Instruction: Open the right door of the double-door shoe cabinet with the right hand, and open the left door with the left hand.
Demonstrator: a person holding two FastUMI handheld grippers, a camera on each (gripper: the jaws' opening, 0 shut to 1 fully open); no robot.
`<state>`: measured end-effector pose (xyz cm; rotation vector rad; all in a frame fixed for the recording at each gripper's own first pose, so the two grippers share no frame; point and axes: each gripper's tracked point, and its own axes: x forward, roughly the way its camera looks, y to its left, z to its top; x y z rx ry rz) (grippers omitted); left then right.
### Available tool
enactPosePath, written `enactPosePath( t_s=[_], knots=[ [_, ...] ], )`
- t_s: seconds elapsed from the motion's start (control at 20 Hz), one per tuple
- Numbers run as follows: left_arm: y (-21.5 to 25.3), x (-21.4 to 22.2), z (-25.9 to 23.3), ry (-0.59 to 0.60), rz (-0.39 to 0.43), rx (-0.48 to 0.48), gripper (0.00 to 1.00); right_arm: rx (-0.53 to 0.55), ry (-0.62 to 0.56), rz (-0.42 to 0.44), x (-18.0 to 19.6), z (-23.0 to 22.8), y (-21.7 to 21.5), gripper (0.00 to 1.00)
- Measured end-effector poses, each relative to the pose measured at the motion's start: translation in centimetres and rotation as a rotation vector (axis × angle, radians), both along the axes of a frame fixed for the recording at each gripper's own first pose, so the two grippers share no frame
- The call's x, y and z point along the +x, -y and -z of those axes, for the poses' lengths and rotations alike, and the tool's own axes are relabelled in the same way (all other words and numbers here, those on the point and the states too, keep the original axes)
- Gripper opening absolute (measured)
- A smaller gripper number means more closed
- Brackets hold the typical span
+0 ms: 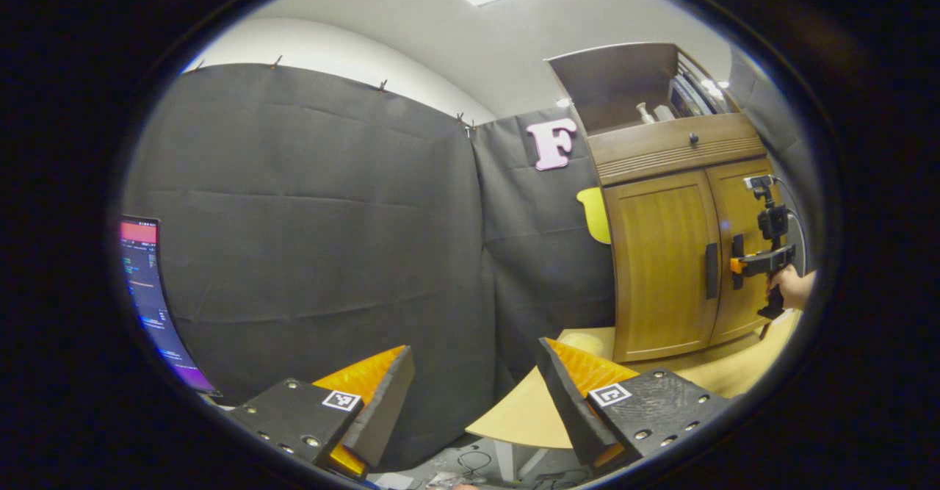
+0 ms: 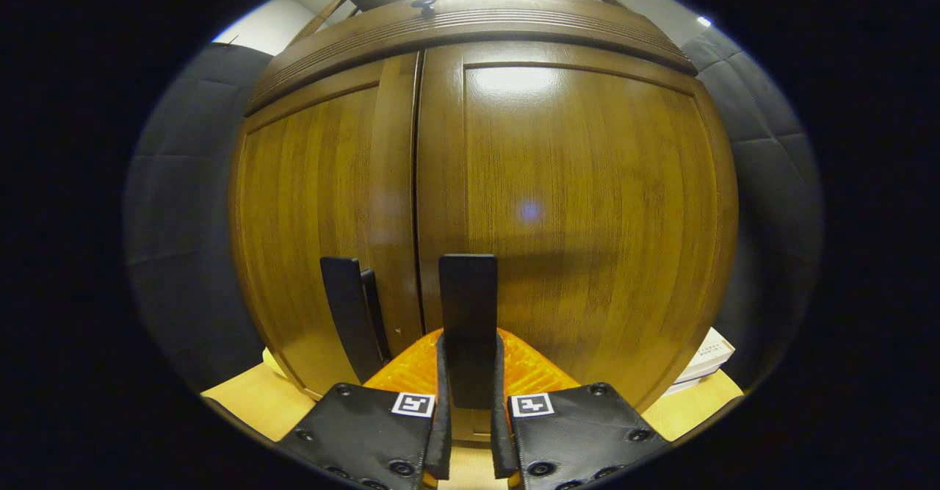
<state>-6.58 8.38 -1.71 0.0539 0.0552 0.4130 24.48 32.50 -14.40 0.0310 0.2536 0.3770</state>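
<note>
The wooden shoe cabinet [image 1: 661, 269] stands on a pale table at the right of the left gripper view, both doors closed. Its two black vertical handles sit side by side at the middle seam. In the right gripper view my right gripper [image 2: 468, 361] is shut on the right door's handle [image 2: 467, 306], one finger pressing each side. The left door's handle [image 2: 351, 314] is free beside it. My left gripper [image 1: 474, 394] is open and holds nothing, well short of the cabinet and left of it. The right gripper [image 1: 740, 264] and the hand [image 1: 793, 288] holding it appear at the handles.
A lit monitor [image 1: 147, 292] stands at the far left. The pale table [image 1: 529, 409] juts toward me, with cables on the floor below. A drawer with a small knob [image 1: 693, 138] tops the doors, under an open shelf. White books [image 2: 705, 358] lie right of the cabinet.
</note>
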Motion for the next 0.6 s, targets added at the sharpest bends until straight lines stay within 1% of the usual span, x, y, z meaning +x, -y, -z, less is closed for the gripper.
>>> enactPosePath(
  t_s=[0.05,0.1,0.15,0.2,0.35,0.4,0.45,0.6],
  knots=[
    [0.1,0.0,-0.1,0.005,0.009,-0.001,1.0,0.008,0.001,0.002,0.4,0.0,-0.2,0.12],
    [0.2,0.0,-0.3,0.011,0.017,-0.002,1.0,0.013,0.008,0.003,-0.6,-0.4,0.3,0.13],
    [0.3,0.0,-0.4,0.016,0.025,-0.004,0.96,0.014,0.002,-0.002,-1.0,-0.3,0.4,0.14],
    [0.4,0.1,-0.3,0.02,0.038,-0.008,1.0,0.023,0.002,-0.012,-1.6,-0.4,0.6,0.13],
    [0.6,0.6,0.1,0.031,0.078,-0.016,1.0,0.042,-0.012,-0.055,-3.3,-0.5,1.3,0.13],
    [0.7,0.9,0.3,0.033,0.094,-0.022,1.0,0.041,-0.009,-0.067,-3.9,-0.6,1.6,0.16],
    [0.7,1.3,0.5,0.036,0.112,-0.028,1.0,0.043,-0.006,-0.075,-4.5,-0.7,2.1,0.14],
    [1.0,2.0,0.3,0.05,0.166,-0.03,1.0,0.051,-0.006,-0.092,-6.3,-0.9,3.2,0.13]
  ],
)
